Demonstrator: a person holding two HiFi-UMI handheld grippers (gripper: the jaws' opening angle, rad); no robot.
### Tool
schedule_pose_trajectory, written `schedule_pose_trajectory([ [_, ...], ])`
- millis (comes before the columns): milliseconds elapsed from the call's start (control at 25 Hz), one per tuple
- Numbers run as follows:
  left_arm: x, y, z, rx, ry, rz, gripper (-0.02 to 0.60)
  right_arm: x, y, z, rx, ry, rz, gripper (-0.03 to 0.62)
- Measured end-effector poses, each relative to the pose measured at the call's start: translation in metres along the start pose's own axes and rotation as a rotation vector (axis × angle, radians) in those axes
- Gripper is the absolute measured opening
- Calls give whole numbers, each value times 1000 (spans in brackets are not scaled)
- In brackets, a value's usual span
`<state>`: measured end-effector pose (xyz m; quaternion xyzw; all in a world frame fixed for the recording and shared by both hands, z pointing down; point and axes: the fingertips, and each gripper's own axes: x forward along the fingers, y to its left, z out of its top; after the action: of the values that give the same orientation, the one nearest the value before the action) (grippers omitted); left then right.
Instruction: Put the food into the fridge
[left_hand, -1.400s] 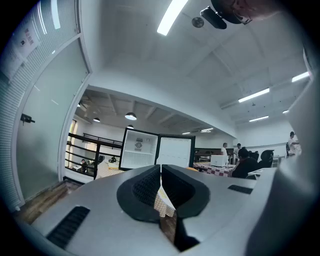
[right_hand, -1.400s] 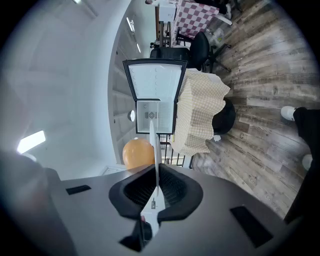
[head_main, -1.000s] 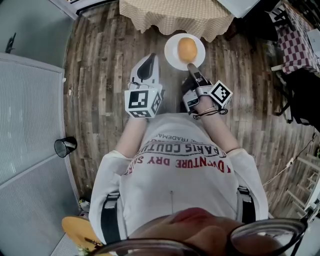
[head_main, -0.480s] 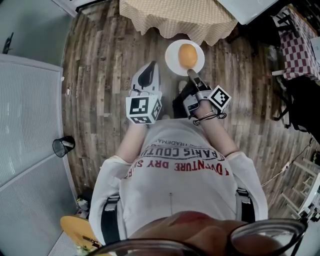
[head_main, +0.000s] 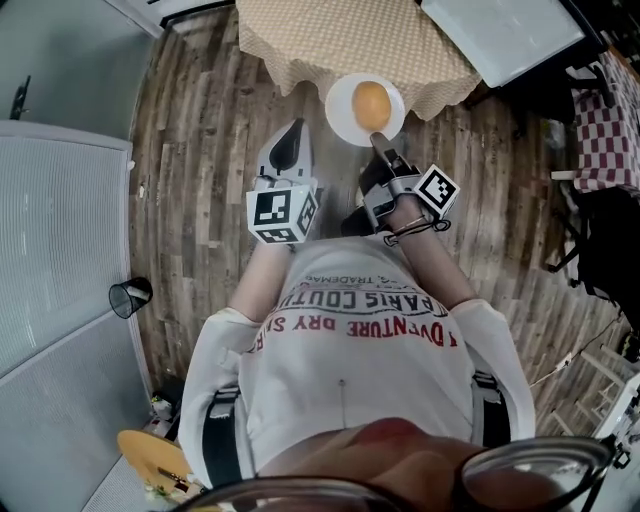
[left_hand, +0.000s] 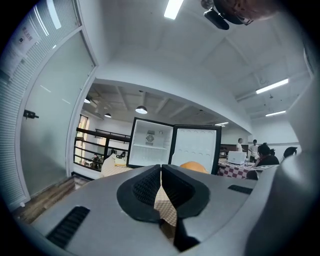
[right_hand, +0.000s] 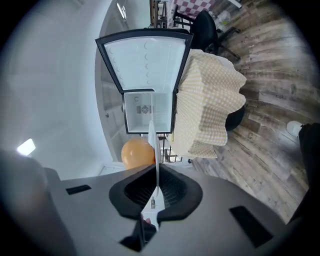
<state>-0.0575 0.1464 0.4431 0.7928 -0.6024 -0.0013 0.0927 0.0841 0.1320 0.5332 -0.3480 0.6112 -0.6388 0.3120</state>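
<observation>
A round orange food (head_main: 371, 103) lies on a white plate (head_main: 341, 118). My right gripper (head_main: 378, 138) is shut on the plate's near rim and holds it level just in front of the table. In the right gripper view the plate (right_hand: 151, 145) stands edge-on between the closed jaws, with the orange food (right_hand: 136, 152) beside it. My left gripper (head_main: 296, 127) hangs left of the plate, shut and empty; its jaws meet in the left gripper view (left_hand: 161, 171). The small fridge (left_hand: 151, 147) stands open ahead on the table, its door (left_hand: 196, 148) swung right.
The table wears a checked beige cloth (head_main: 350, 35) whose skirt hangs to the wooden floor. The white fridge door (head_main: 500, 35) juts out at top right. A black chair (head_main: 600, 210) stands right, a black cup (head_main: 130, 295) on the floor left, by a glass partition (head_main: 60, 230).
Both grippers and the plate have moved forward toward the table; the plate now reaches the cloth's edge. Both grips are unchanged.
</observation>
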Motion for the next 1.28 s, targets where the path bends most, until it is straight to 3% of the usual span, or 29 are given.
schedule_pose_trajectory([
  [280,97,-17,31,15,-20,39,28,64,27,93,-4,39,3,34],
  [520,158,-20,38,-14,-36,82,28,112,38,149,-25,79,3,34],
  [840,209,-8,33,-13,8,90,28,154,30,182,12,85,-27,34],
  [1000,242,10,36,-23,20,66,28,180,26,192,10,63,-59,34],
  [1280,310,57,64,-21,-1,2,28,248,43,210,22,-10,-30,34],
])
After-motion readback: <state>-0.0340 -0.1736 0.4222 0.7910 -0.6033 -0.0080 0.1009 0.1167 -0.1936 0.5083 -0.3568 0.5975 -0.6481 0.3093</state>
